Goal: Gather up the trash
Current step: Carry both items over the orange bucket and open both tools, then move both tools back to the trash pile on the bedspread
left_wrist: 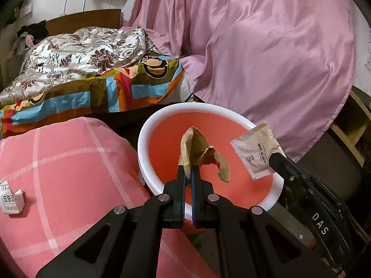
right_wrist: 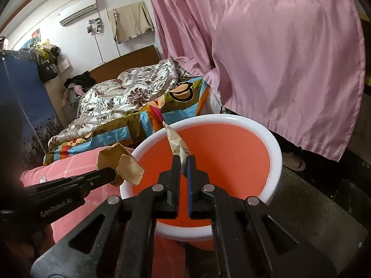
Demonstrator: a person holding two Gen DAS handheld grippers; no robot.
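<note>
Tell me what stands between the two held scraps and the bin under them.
Nothing visible. The brown paper scrap in the left gripper and the sachet in the right gripper both hang over the open orange bin.

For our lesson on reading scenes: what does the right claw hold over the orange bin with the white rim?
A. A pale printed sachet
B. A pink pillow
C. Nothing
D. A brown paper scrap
A: the right claw pinches the pale printed sachet above the orange bin's white rim.

Open bin [right_wrist: 276, 153] mouth, unobstructed.
</note>
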